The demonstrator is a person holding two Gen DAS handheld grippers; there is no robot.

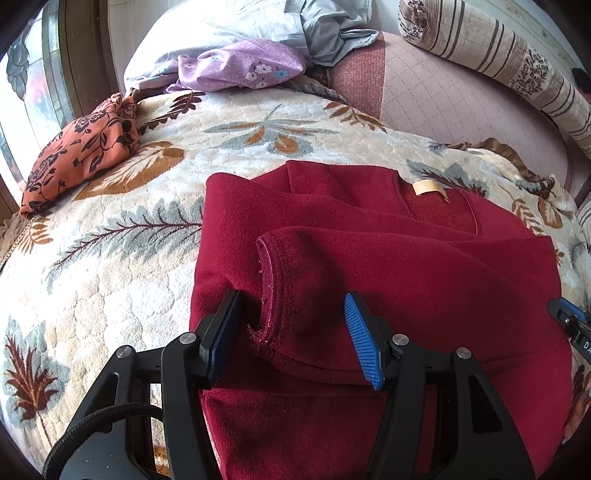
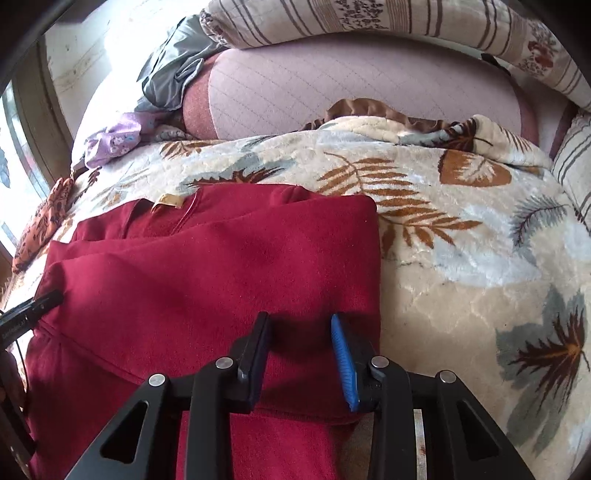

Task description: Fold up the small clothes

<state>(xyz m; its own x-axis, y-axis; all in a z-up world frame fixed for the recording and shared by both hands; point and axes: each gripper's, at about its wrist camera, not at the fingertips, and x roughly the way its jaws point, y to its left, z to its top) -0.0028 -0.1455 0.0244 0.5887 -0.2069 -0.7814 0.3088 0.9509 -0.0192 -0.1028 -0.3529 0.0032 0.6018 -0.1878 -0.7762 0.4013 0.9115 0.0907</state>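
A dark red fleece top (image 1: 369, 266) lies partly folded on a leaf-patterned blanket (image 1: 122, 229), with a tan neck label (image 1: 428, 187) at its far edge. One sleeve is folded across the body and its cuff (image 1: 275, 295) lies between the fingers of my left gripper (image 1: 291, 306), which is open just above it. In the right wrist view the same top (image 2: 207, 266) fills the lower left. My right gripper (image 2: 299, 325) is open over the top's right-hand part, close to its right edge. The tip of each gripper shows at the edge of the other view.
An orange floral cloth (image 1: 81, 147) lies at the blanket's left edge by a window. A purple floral garment (image 1: 240, 66) and grey clothes (image 1: 325, 33) are piled at the back. A pink quilted cushion (image 2: 362, 88) and a striped bolster (image 2: 388, 22) lie behind the blanket.
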